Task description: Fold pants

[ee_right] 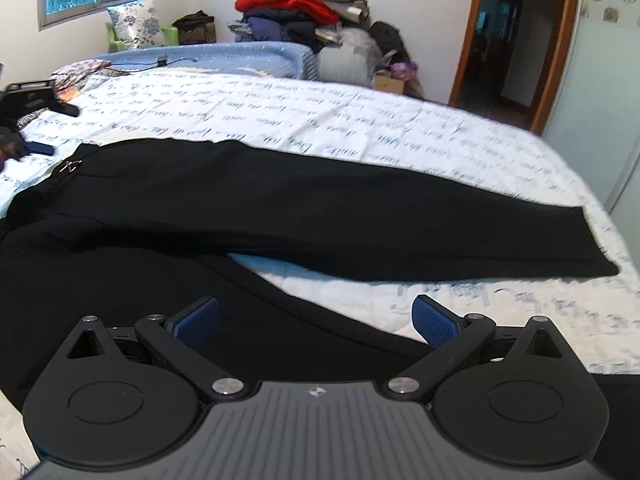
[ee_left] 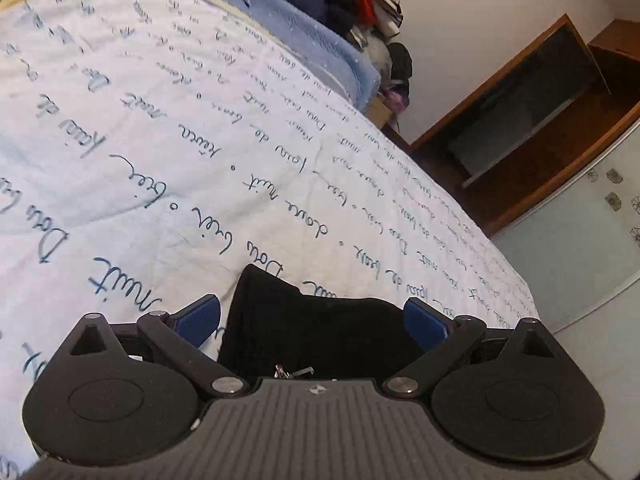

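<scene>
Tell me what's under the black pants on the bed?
The black pants lie on a white quilt printed with blue script; it shows between the legs. Whatever lies beneath the fabric itself is covered.

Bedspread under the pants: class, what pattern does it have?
White bedspread with dark blue handwritten script; clearest in the left wrist view.

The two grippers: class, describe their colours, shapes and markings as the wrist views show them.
The left gripper and right gripper look identical: matte black body with a ribbed grey centre plate bearing a small silver emblem, two round black discs, angled black link arms with silver pivot pins, and blue textured pads on the fingers. No cables or sleeves are visible.
</scene>
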`<act>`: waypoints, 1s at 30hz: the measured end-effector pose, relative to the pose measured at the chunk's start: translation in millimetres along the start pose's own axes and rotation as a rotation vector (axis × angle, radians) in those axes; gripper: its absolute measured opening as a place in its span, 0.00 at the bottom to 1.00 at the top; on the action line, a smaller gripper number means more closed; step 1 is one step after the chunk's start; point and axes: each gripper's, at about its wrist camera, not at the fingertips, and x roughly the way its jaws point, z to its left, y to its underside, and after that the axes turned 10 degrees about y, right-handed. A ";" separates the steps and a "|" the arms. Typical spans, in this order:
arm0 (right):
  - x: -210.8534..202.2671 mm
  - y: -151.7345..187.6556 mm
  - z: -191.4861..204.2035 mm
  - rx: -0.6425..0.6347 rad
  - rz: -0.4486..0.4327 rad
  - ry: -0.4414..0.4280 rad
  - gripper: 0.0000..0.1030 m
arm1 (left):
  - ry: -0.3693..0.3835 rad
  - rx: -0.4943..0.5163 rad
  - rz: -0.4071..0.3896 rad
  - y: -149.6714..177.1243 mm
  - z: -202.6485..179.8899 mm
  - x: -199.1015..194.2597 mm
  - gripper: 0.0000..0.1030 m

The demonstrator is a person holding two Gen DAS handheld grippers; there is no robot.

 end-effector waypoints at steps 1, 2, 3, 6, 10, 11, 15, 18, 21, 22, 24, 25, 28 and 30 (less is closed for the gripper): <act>3.8 0.1 1.1 0.000 0.011 -0.010 1.00 | 0.001 -0.003 0.014 -1.3 4.2 7.4 0.96; 6.9 0.4 3.0 -0.001 0.019 -0.012 1.00 | -0.004 -0.007 0.026 -1.7 8.9 14.0 0.96; 10.2 0.5 4.0 -0.004 0.025 -0.012 1.00 | -0.013 -0.014 0.034 -2.3 14.7 19.3 0.95; 17.3 -0.2 5.1 -0.004 0.036 -0.011 1.00 | 0.010 0.004 0.036 -1.0 26.5 26.2 0.96; 21.0 -3.8 6.4 0.000 0.033 -0.023 1.00 | 0.003 0.084 0.031 5.5 16.6 28.2 0.79; 22.0 -4.8 6.6 -0.003 0.029 -0.025 1.00 | -0.007 0.106 0.034 5.6 13.0 28.8 0.57; 25.3 -7.7 11.0 -0.017 0.028 -0.029 1.00 | -0.065 0.181 0.054 4.2 9.2 30.8 0.39; 23.5 -6.2 14.6 -0.024 0.026 -0.041 1.00 | -0.063 0.244 0.048 5.0 0.9 31.2 0.58; 25.6 -5.1 15.6 -0.031 0.034 -0.052 1.00 | -0.049 0.276 0.060 9.3 -6.1 37.5 0.61; 26.0 -5.4 15.8 -0.032 0.036 -0.055 1.00 | -0.079 0.308 0.052 11.6 -9.3 38.5 0.46; 27.0 -7.1 15.8 -0.038 0.036 -0.061 1.00 | -0.098 0.327 0.060 11.9 -11.3 38.0 0.15; 26.6 -8.0 15.6 -0.040 0.033 -0.066 1.00 | -0.091 0.329 0.057 12.1 -12.2 34.8 0.13; 25.3 -13.5 12.4 -0.045 0.015 -0.108 1.00 | -0.096 0.422 0.002 17.4 -30.1 17.0 0.12; 26.2 -20.2 8.8 -0.062 -0.011 -0.148 1.00 | -0.081 0.499 -0.059 24.9 -49.4 -1.3 0.11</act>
